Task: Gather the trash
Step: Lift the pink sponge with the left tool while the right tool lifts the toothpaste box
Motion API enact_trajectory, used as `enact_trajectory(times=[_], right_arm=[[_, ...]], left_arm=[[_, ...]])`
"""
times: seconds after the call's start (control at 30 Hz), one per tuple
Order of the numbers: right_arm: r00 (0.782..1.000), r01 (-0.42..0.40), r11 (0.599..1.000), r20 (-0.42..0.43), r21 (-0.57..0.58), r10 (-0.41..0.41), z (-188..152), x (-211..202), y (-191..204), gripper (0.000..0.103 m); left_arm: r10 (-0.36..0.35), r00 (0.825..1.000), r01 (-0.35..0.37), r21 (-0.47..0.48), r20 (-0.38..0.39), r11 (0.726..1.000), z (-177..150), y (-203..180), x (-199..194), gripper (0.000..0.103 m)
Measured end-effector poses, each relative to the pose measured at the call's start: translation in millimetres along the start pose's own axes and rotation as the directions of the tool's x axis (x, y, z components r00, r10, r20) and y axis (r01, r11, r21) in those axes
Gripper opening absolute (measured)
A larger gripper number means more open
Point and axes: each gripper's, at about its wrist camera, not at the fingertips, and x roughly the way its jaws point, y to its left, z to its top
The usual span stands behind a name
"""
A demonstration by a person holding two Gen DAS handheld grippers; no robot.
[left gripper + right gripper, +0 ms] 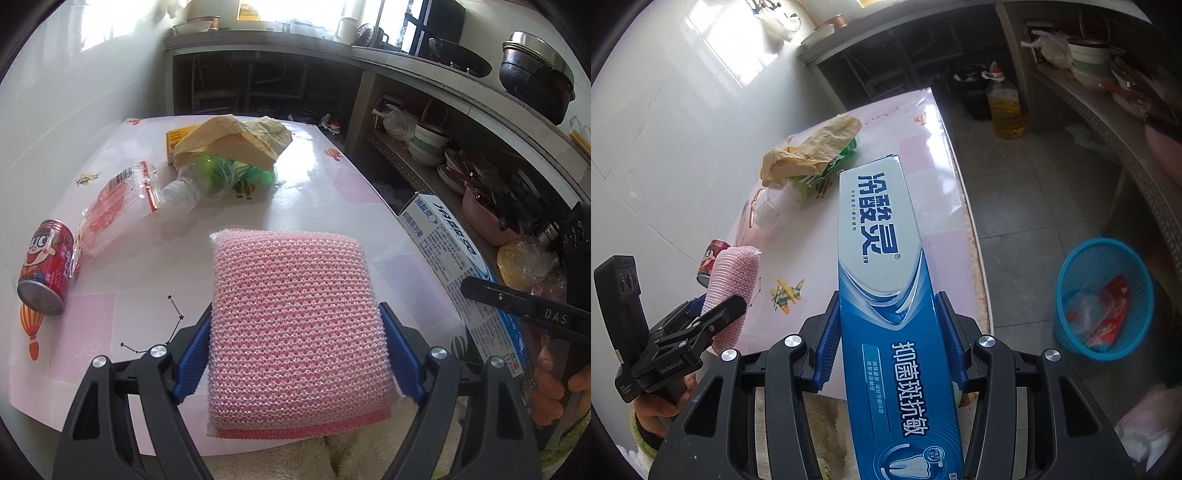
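**Both claws loaded above the table**

My left gripper (pixel 295 354) is clamped on a pink mesh scouring sponge (pixel 295 328); the blue pads (pixel 194 363) press into its two long sides and the sponge sticks out forward over the table (pixel 258 221). From my right wrist view the same sponge shows edge-on, lifted clear of the tabletop.

My right gripper (pixel 890 343) is closed on a blue and white toothpaste box (pixel 882 280). The pads grip it partway along its length, and its white end reaches out over the table's right edge.

The rest of the trash lies on the pink patterned tabletop. A red drink can (pixel 46 266) with a cartoon face lies on its side at the left edge. Just beside it, touching or nearly so, is a clear plastic wrapper (pixel 114 210) with red print. Further back a clear plastic bottle (pixel 207 181) with a green label lies on its side, with a crumpled yellow-brown paper bag (pixel 232 138) draped over it. A small yellow box (pixel 177 138) peeks out behind the bag.

On the tiled floor to the right of the table stands a blue mesh wastebasket (pixel 1104 295), with a red wrapper and some clear plastic inside. A bottle of yellow oil (pixel 1003 107) stands on the floor further back, near the table's far corner.
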Motion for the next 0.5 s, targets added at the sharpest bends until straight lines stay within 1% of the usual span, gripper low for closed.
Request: enact_trajectory(times=[0.27, 0.5], right_arm=[[0.999, 0.012, 0.998, 0.034, 0.059, -0.014, 0, -14, -23, 0.046], [0.998, 0.019, 0.993, 0.064, 0.113, -0.027, -1, -25, -45, 0.046]], left_arm=[[-0.052, 0.999, 0.052, 0.052, -0.004, 0.997, 13, -32, 10, 0.081], [-0.106, 0.994, 0.107, 0.112, -0.013, 0.988, 26, -67, 18, 0.081]])
